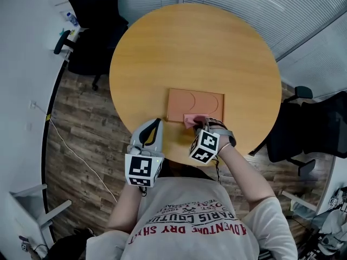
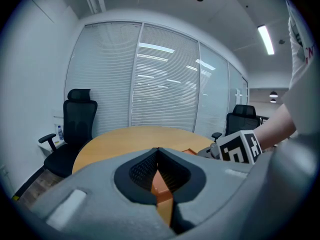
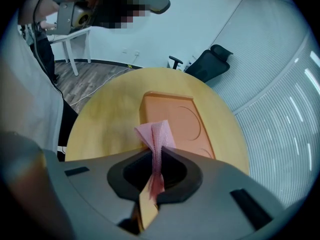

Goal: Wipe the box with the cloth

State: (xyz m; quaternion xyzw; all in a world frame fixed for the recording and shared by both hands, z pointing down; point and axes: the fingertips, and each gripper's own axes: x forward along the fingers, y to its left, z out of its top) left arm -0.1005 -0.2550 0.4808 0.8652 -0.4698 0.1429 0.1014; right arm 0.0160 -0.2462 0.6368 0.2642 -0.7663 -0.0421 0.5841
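A flat orange box (image 1: 195, 104) with two round outlines on its lid lies on the round wooden table (image 1: 162, 53), toward the near edge. My right gripper (image 1: 201, 125) is shut on a pink cloth (image 1: 192, 120) at the box's near edge; in the right gripper view the cloth (image 3: 156, 136) sticks out between the closed jaws, over the box (image 3: 172, 116). My left gripper (image 1: 155, 124) hovers at the table's near edge, left of the box, jaws shut with nothing between them (image 2: 159, 154). The box's corner (image 2: 192, 151) shows just beyond it.
Black office chairs stand around the table: one at the far left (image 1: 89, 37), one at the right (image 1: 303, 129). Window blinds (image 2: 150, 84) line the far wall. A white cable (image 1: 70, 145) runs over the wooden floor at the left.
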